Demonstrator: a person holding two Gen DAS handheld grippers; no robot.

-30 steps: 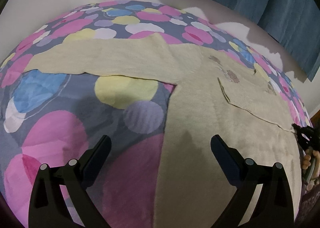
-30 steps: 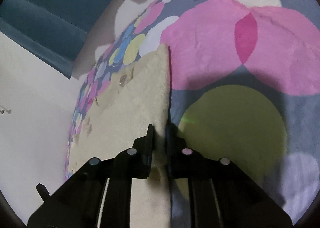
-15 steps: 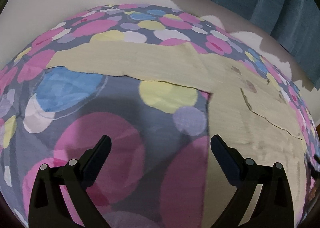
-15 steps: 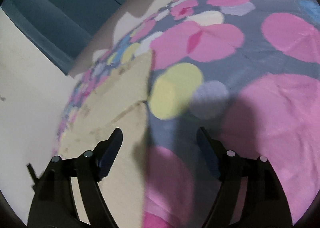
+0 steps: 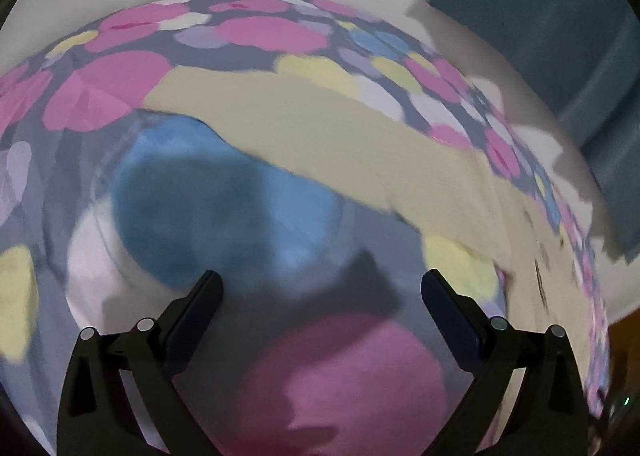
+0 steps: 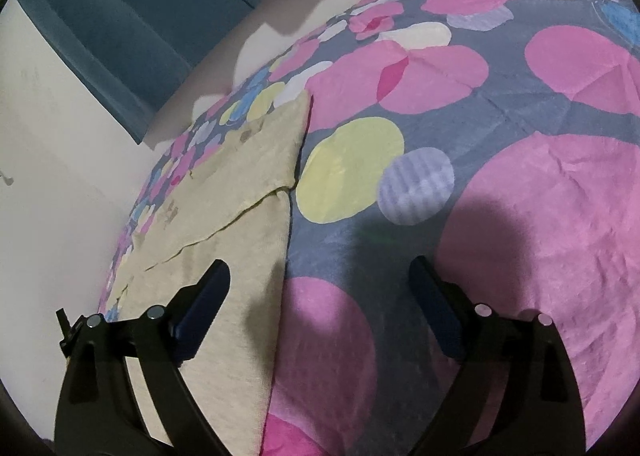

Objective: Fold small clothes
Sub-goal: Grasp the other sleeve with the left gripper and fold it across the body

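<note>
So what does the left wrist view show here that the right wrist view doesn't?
Only the left wrist view shows the cream garment's long sleeve stretched flat across the bedspread, beyond the open left gripper.

Only the right wrist view shows the folded-over flap on the garment's body, with the right gripper, whose jaws have just been opening, standing empty astride the garment's straight side edge.

Both show the cream garment, the spotted bedspread, the blue curtain and pale walls.
</note>
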